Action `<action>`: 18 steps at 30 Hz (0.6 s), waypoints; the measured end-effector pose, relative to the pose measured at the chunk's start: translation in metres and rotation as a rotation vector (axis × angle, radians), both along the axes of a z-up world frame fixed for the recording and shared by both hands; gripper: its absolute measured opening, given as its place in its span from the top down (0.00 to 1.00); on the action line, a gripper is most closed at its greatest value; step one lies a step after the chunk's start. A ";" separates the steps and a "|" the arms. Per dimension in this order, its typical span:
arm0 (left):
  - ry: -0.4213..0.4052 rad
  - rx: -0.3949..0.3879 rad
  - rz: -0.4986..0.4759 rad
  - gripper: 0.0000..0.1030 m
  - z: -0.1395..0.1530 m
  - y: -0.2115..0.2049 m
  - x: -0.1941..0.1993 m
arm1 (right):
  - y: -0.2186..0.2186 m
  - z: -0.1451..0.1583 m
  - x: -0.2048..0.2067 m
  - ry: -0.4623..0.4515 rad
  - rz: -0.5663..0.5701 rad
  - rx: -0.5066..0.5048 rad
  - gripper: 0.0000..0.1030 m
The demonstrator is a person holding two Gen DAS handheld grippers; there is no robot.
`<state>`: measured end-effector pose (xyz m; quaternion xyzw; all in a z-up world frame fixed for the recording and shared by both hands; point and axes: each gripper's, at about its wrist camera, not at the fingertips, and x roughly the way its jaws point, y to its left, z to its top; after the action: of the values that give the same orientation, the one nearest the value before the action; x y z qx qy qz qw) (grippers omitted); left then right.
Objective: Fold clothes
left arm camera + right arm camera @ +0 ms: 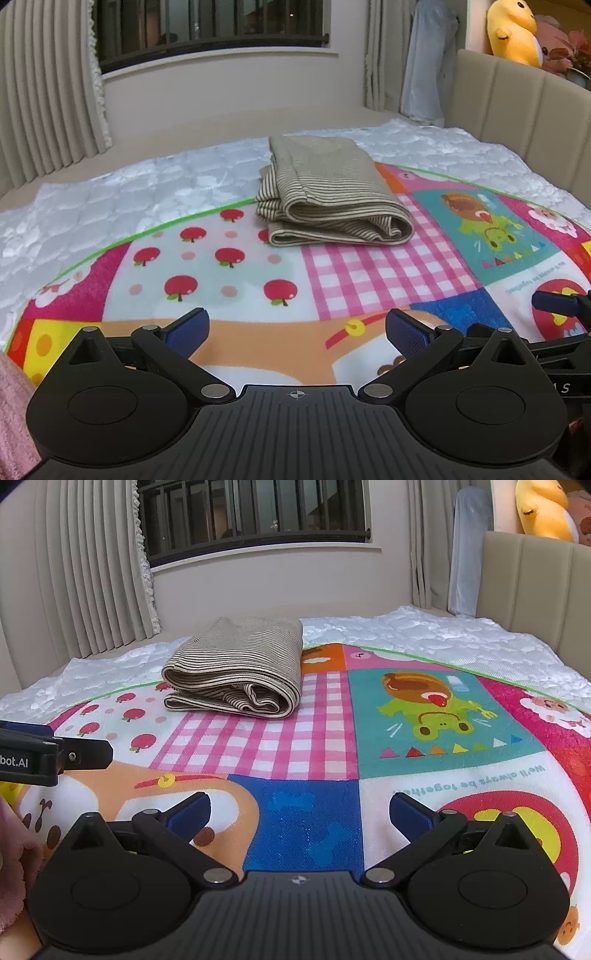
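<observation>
A beige striped garment [325, 195] lies folded in a neat stack on the colourful patchwork mat [388, 269], at the mat's far edge. It also shows in the right wrist view [240, 675]. My left gripper [297, 328] is open and empty, low over the mat, well short of the garment. My right gripper [299, 812] is open and empty too, beside the left one, over the blue square of the mat [406, 782]. The right gripper's fingertip [554, 302] shows at the right edge of the left wrist view. The left gripper's body [55, 755] shows at the left edge of the right wrist view.
The mat lies on a white quilted bed cover [110, 192]. A beige padded headboard [524, 110] stands on the right with a yellow plush toy [511, 31] above it. Curtains [48, 92] and a barred window [210, 29] are behind. Pink cloth [13, 406] shows at the lower left.
</observation>
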<state>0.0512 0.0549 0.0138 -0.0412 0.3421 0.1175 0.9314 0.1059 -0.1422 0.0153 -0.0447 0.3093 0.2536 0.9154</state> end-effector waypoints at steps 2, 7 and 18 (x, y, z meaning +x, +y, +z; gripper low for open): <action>0.001 0.000 0.000 0.00 0.000 0.000 0.000 | 0.000 0.000 0.000 0.000 0.000 -0.001 0.00; 0.002 -0.001 -0.004 0.00 0.000 0.000 0.000 | 0.000 0.000 0.000 0.001 -0.001 -0.004 0.00; -0.001 0.004 -0.002 0.00 0.001 0.001 0.000 | 0.001 0.000 0.000 0.001 -0.005 -0.010 0.00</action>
<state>0.0509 0.0555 0.0144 -0.0393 0.3414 0.1174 0.9317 0.1056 -0.1409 0.0154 -0.0483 0.3113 0.2500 0.9156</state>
